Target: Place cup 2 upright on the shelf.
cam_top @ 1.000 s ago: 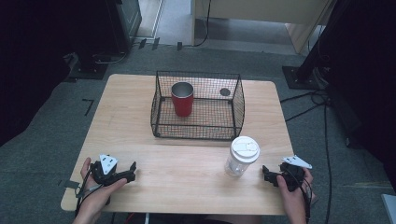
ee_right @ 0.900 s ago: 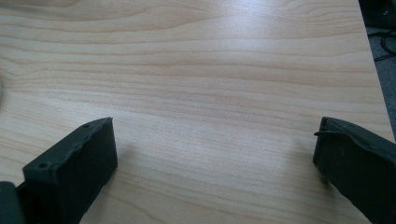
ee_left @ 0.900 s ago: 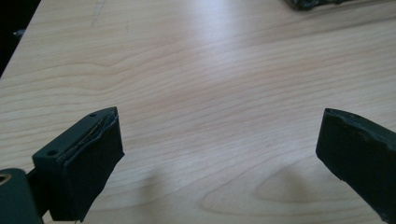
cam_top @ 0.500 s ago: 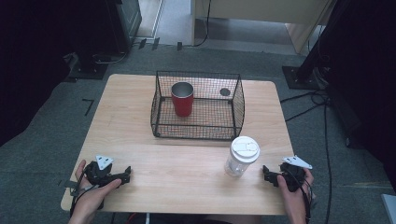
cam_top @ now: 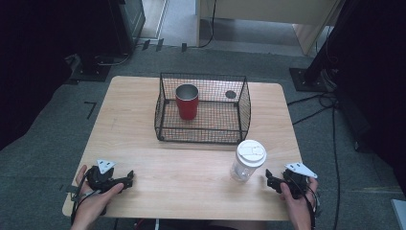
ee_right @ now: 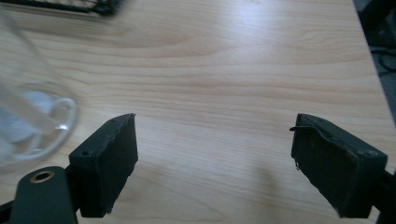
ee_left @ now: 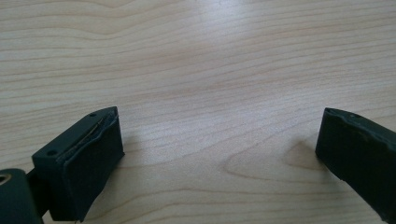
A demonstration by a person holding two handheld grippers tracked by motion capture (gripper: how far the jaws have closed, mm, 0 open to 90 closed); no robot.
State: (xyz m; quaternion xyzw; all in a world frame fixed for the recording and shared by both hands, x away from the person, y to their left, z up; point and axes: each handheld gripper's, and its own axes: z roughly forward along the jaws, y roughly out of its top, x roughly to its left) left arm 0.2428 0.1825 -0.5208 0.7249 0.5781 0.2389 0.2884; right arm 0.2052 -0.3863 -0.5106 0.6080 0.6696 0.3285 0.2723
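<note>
A: Where is the clear lidded cup [cam_top: 248,161] from the tongs?

B: Upright, just left of the right gripper [cam_top: 271,180], whose jaws gape wide and empty. The left gripper [cam_top: 128,178], also wide, is well apart.

A: Containers?

B: A wire basket [cam_top: 163,125] beyond holds a red tumbler [cam_top: 187,101].
</note>
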